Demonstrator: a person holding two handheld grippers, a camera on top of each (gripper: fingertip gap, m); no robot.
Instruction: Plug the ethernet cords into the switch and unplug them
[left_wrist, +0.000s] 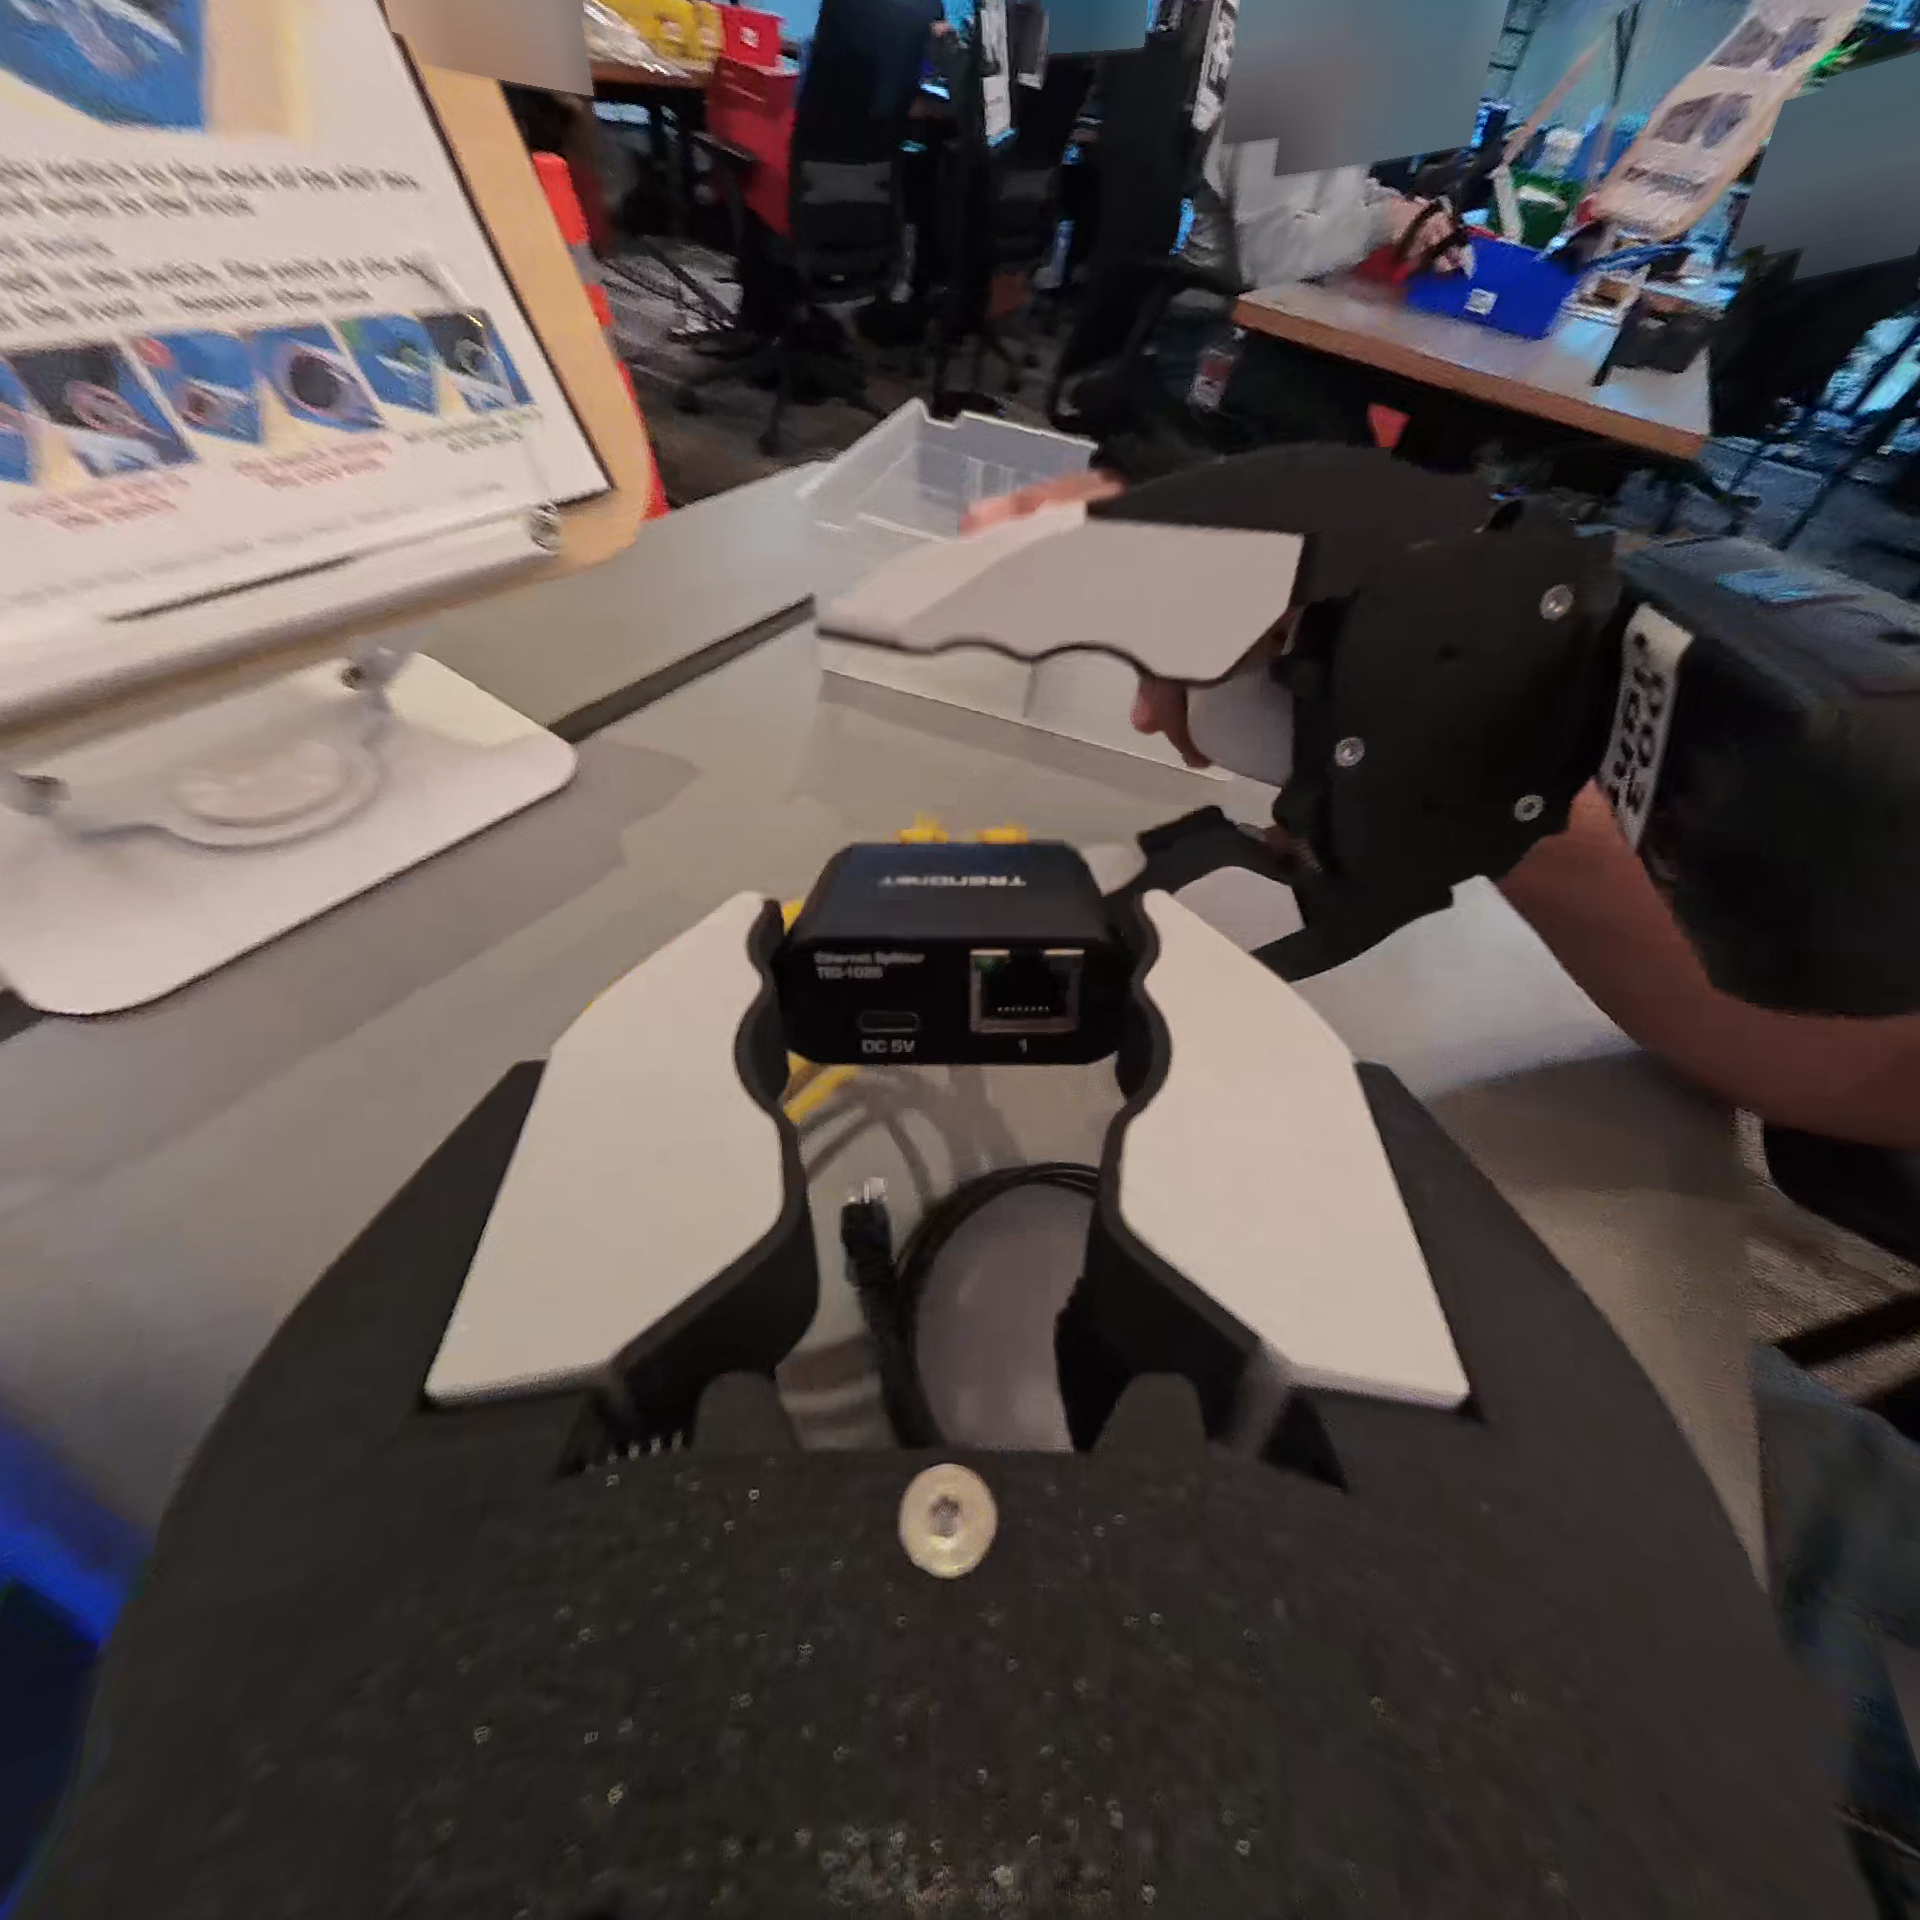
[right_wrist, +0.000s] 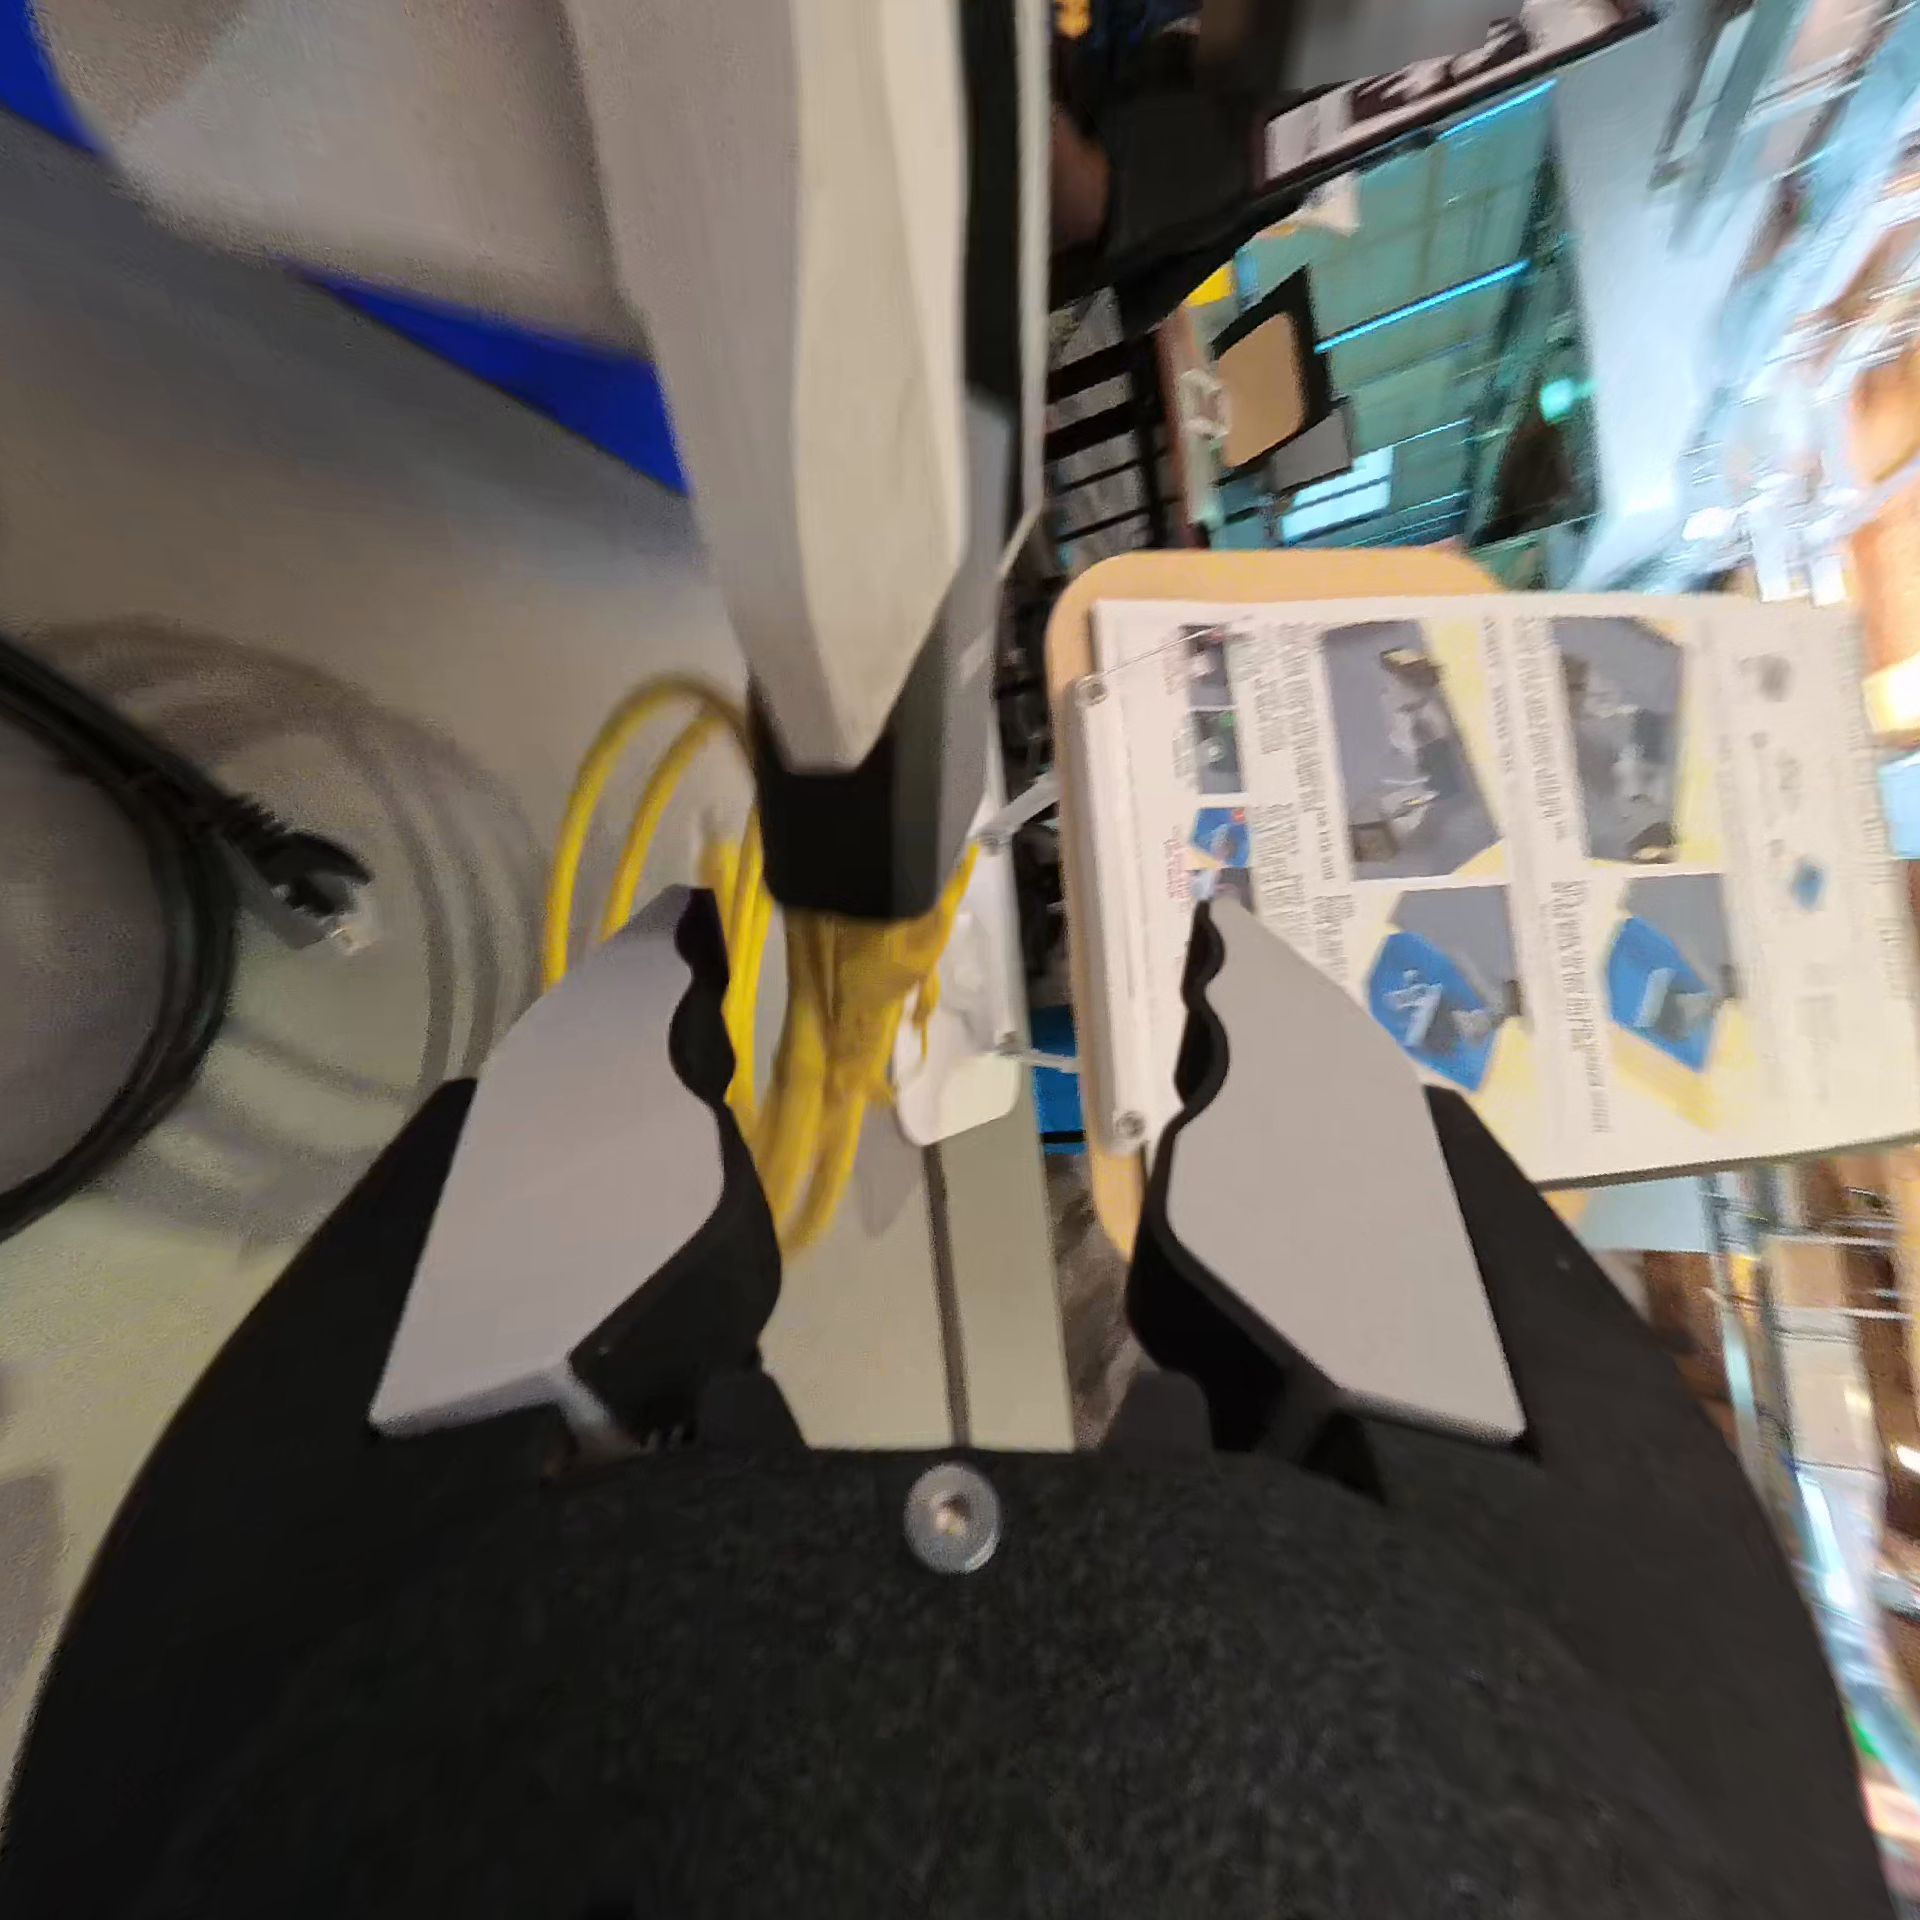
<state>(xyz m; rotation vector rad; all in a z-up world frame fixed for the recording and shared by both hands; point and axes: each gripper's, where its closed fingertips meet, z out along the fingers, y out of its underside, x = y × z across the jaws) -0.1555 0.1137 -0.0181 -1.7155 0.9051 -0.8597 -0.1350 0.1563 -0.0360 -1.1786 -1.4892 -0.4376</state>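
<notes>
Behind the black switch (left_wrist: 940, 951), the yellow cords (left_wrist: 956, 831) barely peek out, their plugs hidden. In the right wrist view those cords (right_wrist: 831, 1018) smear into blur, and the instruction sheet (right_wrist: 1475, 862) is unreadable.

Switch (left_wrist: 943, 951): small black box, level, raised above the tabletop (left_wrist: 644, 790), clamped by its two sides between the left tongs (left_wrist: 945, 971); near face shows one vacant network port and a small slot. Yellow ethernet cords (right_wrist: 810, 1039): two plugged into the switch's far face, slack looped below it. Black ethernet cord (left_wrist: 883, 1278): unplugged, coiled on the tabletop, nearer than the switch.
</notes>
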